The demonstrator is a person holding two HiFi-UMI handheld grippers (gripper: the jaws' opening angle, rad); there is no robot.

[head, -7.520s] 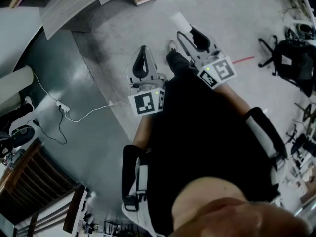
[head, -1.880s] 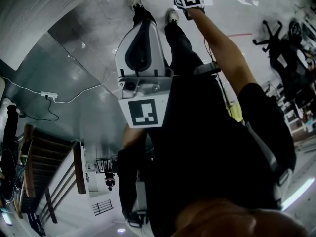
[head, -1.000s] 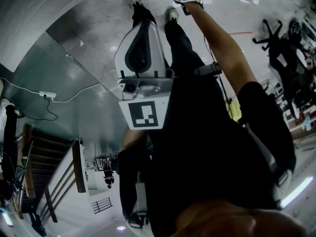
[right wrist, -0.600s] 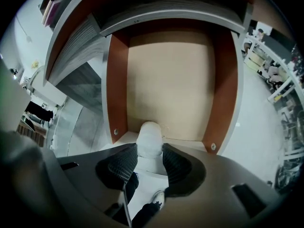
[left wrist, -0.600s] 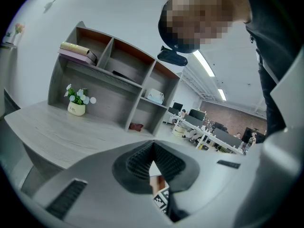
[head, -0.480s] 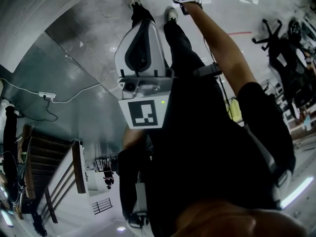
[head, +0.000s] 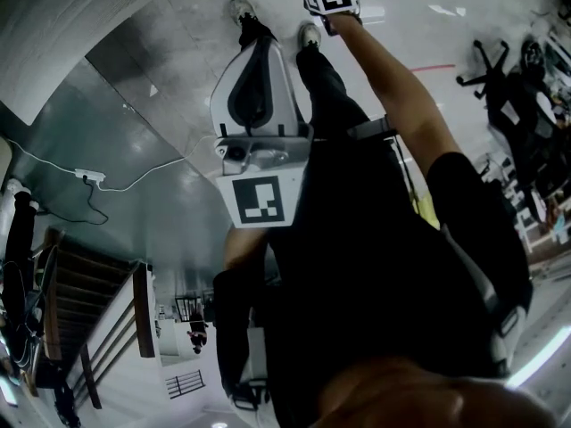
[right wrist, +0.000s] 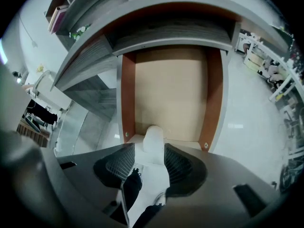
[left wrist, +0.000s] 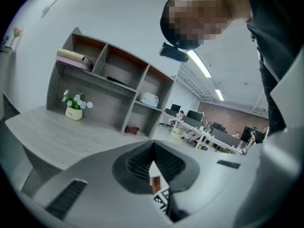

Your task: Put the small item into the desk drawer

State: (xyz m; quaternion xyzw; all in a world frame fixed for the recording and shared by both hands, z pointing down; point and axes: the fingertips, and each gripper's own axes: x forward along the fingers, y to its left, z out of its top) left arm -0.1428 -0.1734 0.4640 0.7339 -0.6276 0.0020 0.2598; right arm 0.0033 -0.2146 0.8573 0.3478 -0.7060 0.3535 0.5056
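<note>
Obs: the right gripper [right wrist: 151, 150] points steeply down over the open desk drawer [right wrist: 127, 94], which is pulled out from under the desk [right wrist: 156, 32]. Its jaws have just been opening and now stand spread wide. The small item [right wrist: 153, 136], white with a rounded end, is between them. It is seen against the drawer's front edge, about midway between the two side walls. No clear gap shows on either side of it, so I cannot tell whether the pads brush it or whether it already rests on the drawer floor (the camera looks almost straight along the item, which hides its height). Judgement: with the jaws this far apart the grip is given up, so this is the release step. The item is either down or about to drop just inside the front edge. The left gripper [left wrist: 152, 149] faces the desk top and the shelves [left wrist: 109, 75]. Its jaws are pressed together at the tips with nothing between them, and it takes no part here. Left to do, as I read it: lift the right gripper clear without catching the item.
</note>
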